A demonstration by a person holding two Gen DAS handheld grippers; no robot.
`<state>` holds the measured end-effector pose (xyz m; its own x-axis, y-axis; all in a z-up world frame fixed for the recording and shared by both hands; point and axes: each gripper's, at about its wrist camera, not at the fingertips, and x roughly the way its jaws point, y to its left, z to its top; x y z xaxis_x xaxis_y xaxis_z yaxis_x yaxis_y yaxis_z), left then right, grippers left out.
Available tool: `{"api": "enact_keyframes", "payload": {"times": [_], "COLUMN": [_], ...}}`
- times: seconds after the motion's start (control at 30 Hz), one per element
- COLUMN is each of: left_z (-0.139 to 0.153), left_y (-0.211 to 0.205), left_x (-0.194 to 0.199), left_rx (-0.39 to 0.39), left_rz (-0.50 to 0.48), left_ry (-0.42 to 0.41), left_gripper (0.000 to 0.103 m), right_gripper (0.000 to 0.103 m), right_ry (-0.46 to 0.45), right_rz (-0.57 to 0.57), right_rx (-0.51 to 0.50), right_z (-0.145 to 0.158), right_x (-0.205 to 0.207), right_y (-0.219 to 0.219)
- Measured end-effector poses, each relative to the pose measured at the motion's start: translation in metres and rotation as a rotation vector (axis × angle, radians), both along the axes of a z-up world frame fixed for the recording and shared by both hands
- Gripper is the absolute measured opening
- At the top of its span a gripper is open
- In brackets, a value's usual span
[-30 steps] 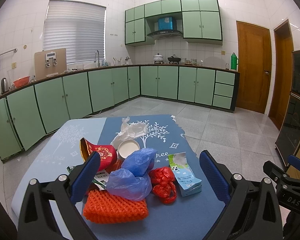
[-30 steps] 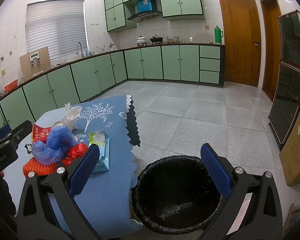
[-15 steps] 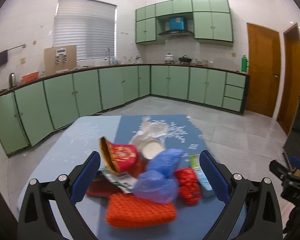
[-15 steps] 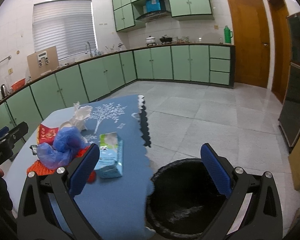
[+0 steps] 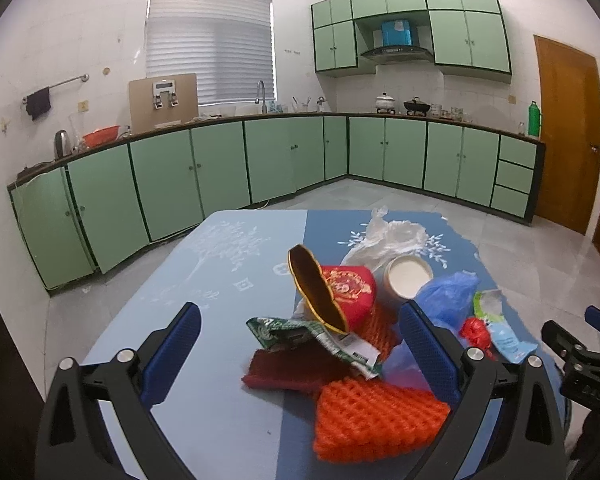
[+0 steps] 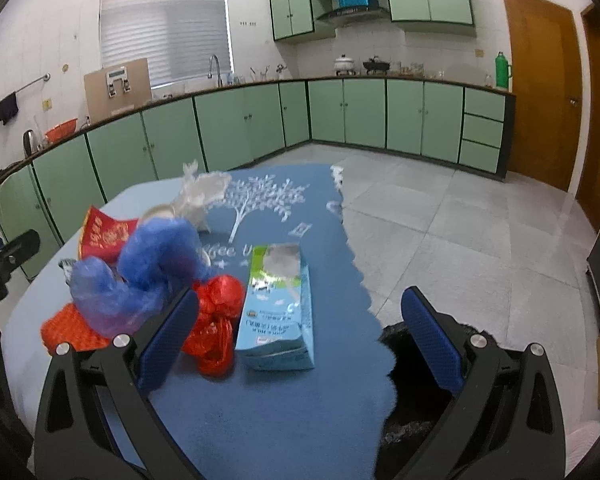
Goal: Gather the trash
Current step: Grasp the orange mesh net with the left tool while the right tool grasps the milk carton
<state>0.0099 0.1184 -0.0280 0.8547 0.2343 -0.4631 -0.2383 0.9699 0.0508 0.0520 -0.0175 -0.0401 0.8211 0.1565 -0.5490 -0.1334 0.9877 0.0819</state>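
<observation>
A home kitchen. Green cabinets [image 5: 284, 160] line tiled walls under a worktop [image 5: 420, 115] carrying a sink tap [image 5: 261, 96], pots [image 5: 386, 103] and a kettle [image 5: 61, 143]. An extractor hood [image 5: 396, 54] hangs above.

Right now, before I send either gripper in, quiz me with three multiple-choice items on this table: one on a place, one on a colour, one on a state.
1. Where is the black-lined trash bin?
A. On the table
B. On the floor past the table's right edge
C. On the kitchen counter

2. What colour is the foam net nearest the left gripper?
A. Orange
B. Green
C. White

3. How do the right gripper jaws stand?
A. Shut on the milk carton
B. Shut on the red bag
C. Open, holding nothing

Answers:
1. B: the bin shows below the blue tablecloth edge, on the floor side.
2. A: the mesh sleeve in the left wrist view is bright orange.
3. C: both fingers stand wide apart, and the milk carton lies untouched on the cloth.
</observation>
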Motion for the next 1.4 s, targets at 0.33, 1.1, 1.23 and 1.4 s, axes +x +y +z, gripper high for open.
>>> {"api": "enact_keyframes", "payload": {"times": [0.33,1.1,1.23,1.4], "left_z": [-0.015,-0.055,-0.062,-0.062], "left_y": [-0.004,-0.011,-0.012,-0.014], "left_x": [-0.012,-0.002,-0.001,-0.003], "left_rx": [-0.038,-0.167,-0.183,-0.177], "left_rz": [-0.043,-0.143,-0.151,-0.151], "left_ry": [0.021,0.29,0.314,0.301], "left_gripper": [0.092,0.056,0.052,0.03], "right_gripper": [0.091,0.091,0.091,0.091], "right_ry": [0.037,0.049,0.054,0.065], "right_rz": [0.001,0.005,0.008,0.011], "right_rx": [-0.021,-0.041,-0.059,-0.062], "right_z": [-0.016,-0.019,-0.022,-0.025], "right_x": [0.005,-0.002,0.0,0.005], "right_y": [0.008,0.008,0.01,0.012]}}
